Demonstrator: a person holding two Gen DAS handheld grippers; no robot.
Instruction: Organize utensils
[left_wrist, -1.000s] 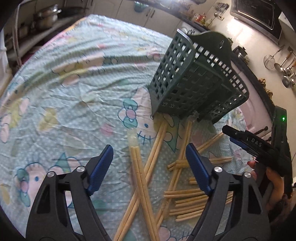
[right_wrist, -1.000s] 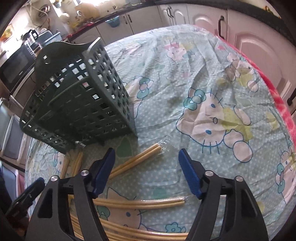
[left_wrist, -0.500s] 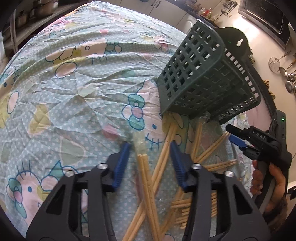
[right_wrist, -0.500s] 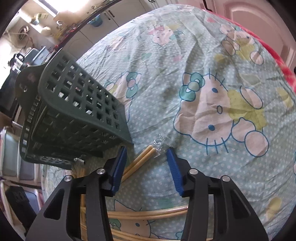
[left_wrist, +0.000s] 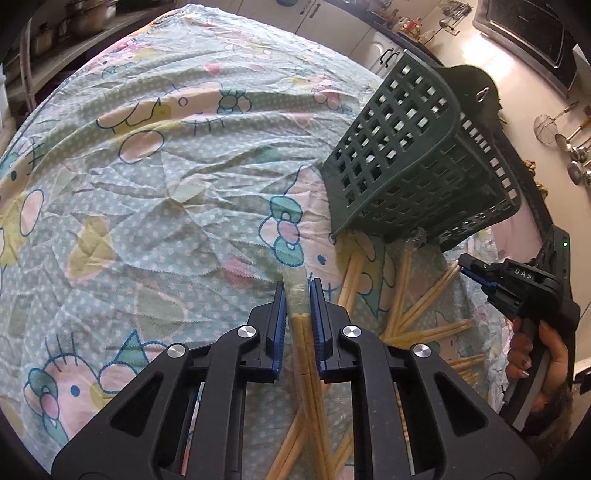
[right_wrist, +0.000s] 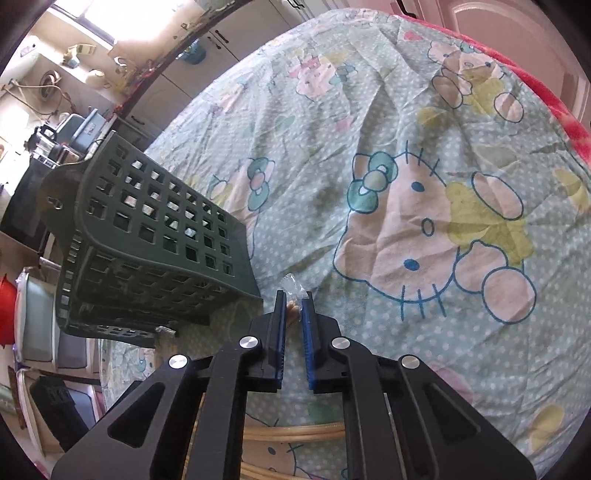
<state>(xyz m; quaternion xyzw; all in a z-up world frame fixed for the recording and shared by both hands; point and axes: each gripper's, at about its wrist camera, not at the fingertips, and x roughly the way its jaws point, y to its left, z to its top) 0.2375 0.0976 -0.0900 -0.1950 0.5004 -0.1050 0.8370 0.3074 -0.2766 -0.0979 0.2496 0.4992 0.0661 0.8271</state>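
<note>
Left gripper: fingers drawn together on a wrapped pair of chopsticks; blue pads press both sides of the clear sleeve, whose empty end sticks out past the tips. The pair runs back under the gripper toward the near edge of the tabletop.

Right gripper: fingers nearly together around the tip of a second wrapped pair; crinkled plastic pokes out ahead of the pads. Whether the pads actually press it, I cannot tell. In the left view the same gripper shows at the right edge of the tabletop, held in a hand.

Basket, dark green, perforated, stands tilted on the tablecloth toward the far right part of the tabletop. In the right view it lies just left of the gripper tips.

Loose chopsticks lie scattered and crossing on the cloth between basket and near edge, some reaching under the basket's lower rim. More pairs lie crosswise below the right gripper.

Cloth is pale teal, dotted, with cartoon cat print, wrinkled. Strainer and ladles hang on the wall beyond.
</note>
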